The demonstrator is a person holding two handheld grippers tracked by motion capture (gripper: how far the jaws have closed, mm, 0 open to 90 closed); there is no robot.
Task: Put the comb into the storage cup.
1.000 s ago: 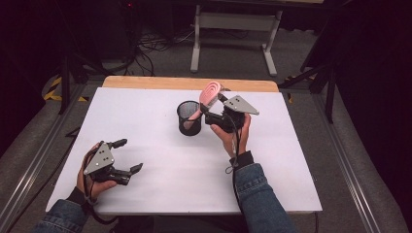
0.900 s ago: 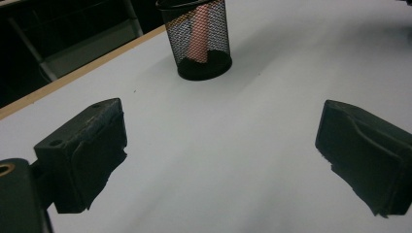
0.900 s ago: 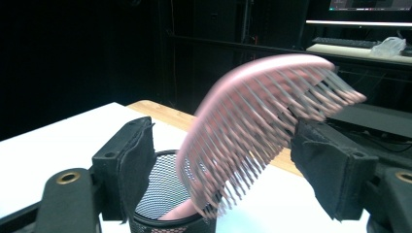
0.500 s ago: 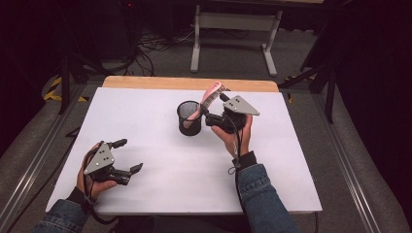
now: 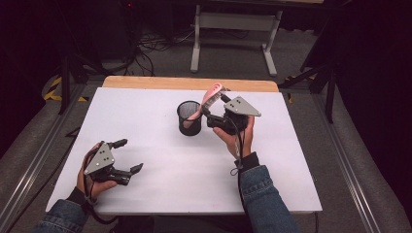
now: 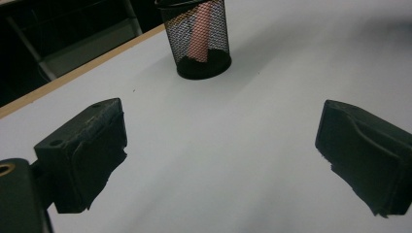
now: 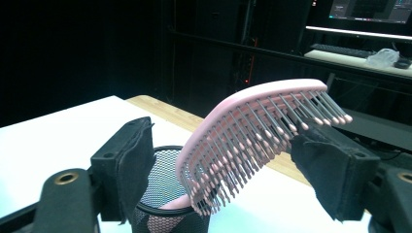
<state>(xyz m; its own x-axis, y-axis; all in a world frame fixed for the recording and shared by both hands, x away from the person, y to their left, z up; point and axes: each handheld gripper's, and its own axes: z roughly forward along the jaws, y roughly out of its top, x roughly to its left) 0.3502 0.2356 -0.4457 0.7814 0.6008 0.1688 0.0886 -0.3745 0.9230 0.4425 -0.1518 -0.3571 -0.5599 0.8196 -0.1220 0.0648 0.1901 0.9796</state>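
A pink hairbrush stands tilted with its handle inside a black mesh cup near the table's middle back. My right gripper sits just right of the cup. In the right gripper view its jaws stand apart on either side of the brush head. The bristles rest near the right pad, and the left pad is clear of the brush's back. My left gripper rests open at the front left, with bare table between its jaws. The left gripper view has the cup ahead with the pink handle inside.
The white table top has a wooden strip along its far edge. Beyond it are a metal stand's legs and cables on the floor. Dark floor lies to both sides.
The brush head has turned from face-on to edge-on and leans over the cup. The right hand has barely shifted. The left gripper has not moved.
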